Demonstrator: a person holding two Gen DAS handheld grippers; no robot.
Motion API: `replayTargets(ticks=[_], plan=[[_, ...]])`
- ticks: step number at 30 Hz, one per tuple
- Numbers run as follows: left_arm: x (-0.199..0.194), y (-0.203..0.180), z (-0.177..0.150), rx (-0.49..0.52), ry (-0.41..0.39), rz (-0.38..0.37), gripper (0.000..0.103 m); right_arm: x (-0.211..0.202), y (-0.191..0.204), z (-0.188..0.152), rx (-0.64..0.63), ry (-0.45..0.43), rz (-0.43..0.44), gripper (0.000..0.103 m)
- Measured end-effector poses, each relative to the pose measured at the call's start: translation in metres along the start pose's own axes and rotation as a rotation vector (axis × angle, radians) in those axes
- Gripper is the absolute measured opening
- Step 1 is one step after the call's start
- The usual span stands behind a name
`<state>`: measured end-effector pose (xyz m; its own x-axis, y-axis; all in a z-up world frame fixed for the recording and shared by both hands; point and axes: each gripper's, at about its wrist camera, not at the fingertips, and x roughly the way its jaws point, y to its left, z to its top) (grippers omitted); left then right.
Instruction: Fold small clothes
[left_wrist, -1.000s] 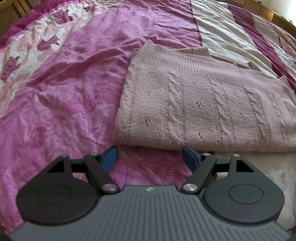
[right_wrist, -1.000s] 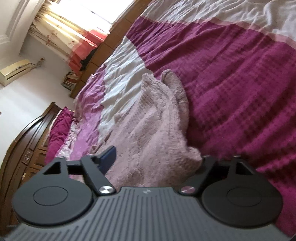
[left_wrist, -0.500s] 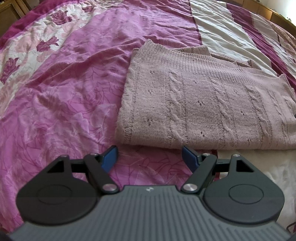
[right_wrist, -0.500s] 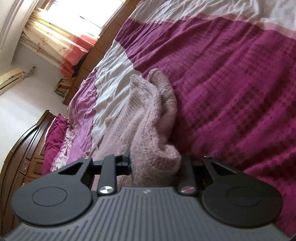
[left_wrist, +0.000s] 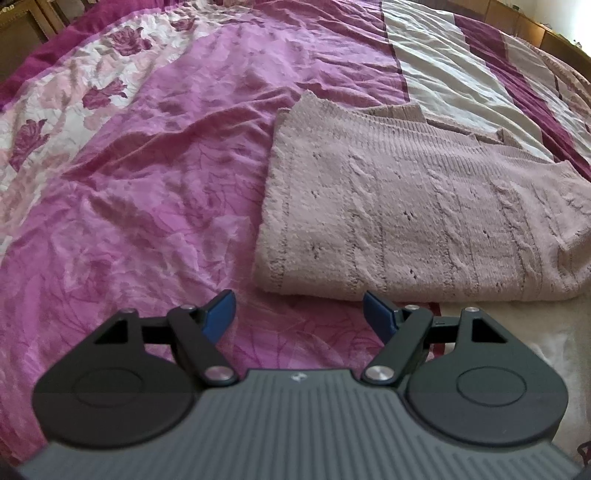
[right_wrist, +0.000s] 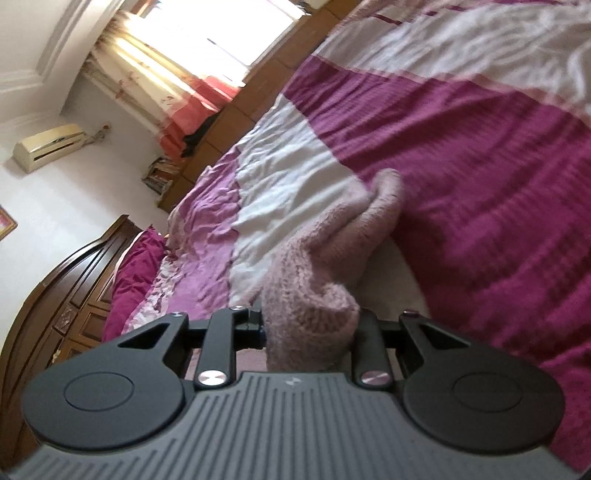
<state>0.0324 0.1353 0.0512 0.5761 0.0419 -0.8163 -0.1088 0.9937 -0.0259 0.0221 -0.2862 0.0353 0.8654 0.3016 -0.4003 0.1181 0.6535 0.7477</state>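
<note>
A dusty-pink cable-knit sweater (left_wrist: 413, 206) lies folded flat on the bed. My left gripper (left_wrist: 299, 314) is open and empty, its blue pads just short of the sweater's near folded edge. In the right wrist view my right gripper (right_wrist: 310, 328) is shut on a bunched end of the sweater (right_wrist: 314, 295) and holds it lifted above the bed. The knit hides the right fingertips. The held part trails away to a rounded tip further out.
The bed carries a pink floral cover (left_wrist: 147, 192) with white and dark magenta bands (right_wrist: 480, 184). A wooden headboard (right_wrist: 62, 295), a curtained window (right_wrist: 192, 62) and a wall air conditioner (right_wrist: 48, 147) stand beyond the bed.
My right gripper closed on the sweater's end and lifted it, tilting the view. My left gripper stayed open and hardly moved.
</note>
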Motion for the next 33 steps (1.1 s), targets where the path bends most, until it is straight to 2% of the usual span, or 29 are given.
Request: replayTargets(ticks=[19, 27, 33], plan=[[-0.014, 0.034, 0.018, -0.023, -0.059, 0.041, 0.077, 0.015, 0.093, -0.008, -0.142, 0.02, 0.123, 0.026], [-0.019, 0.046, 0.021, -0.044, -0.08, 0.045, 0.077, 0.029, 0.147, -0.031, -0.239, 0.076, 0.187, 0.026], [-0.022, 0.058, 0.02, -0.065, -0.091, 0.048, 0.077, 0.051, 0.196, -0.064, -0.347, 0.14, 0.207, 0.025]])
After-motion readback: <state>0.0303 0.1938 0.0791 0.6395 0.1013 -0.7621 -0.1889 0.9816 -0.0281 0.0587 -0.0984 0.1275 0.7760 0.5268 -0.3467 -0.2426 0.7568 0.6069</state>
